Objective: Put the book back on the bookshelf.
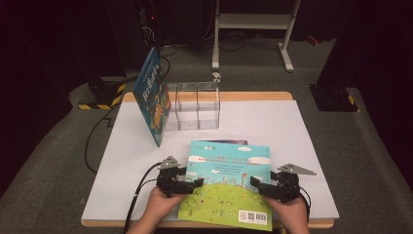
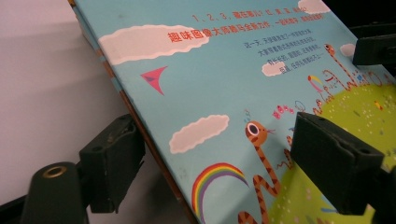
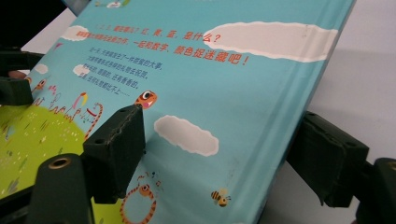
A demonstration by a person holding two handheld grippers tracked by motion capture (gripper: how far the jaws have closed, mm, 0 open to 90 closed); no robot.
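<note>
A picture book [image 1: 229, 170] with a light blue and green cover lies flat near the table's front edge. My left gripper [image 1: 197, 183] is at its left edge and my right gripper [image 1: 255, 184] at its right edge, each held in a hand. In the left gripper view, the left gripper [image 2: 215, 140] straddles the book [image 2: 210, 70]: one jaw sits outside and below the edge, the other over the cover. The right gripper [image 3: 219, 135] straddles the book [image 3: 210, 84] the same way. Both stand open around the book's edges, with no firm pinch visible.
A clear divided box [image 1: 195, 105] stands at the back of the white tabletop [image 1: 292, 126]. A second blue book [image 1: 152, 95] leans upright against its left side. A dark edge of another book [image 1: 234, 142] peeks out behind the flat one. A white stand [image 1: 253, 22] is beyond the table.
</note>
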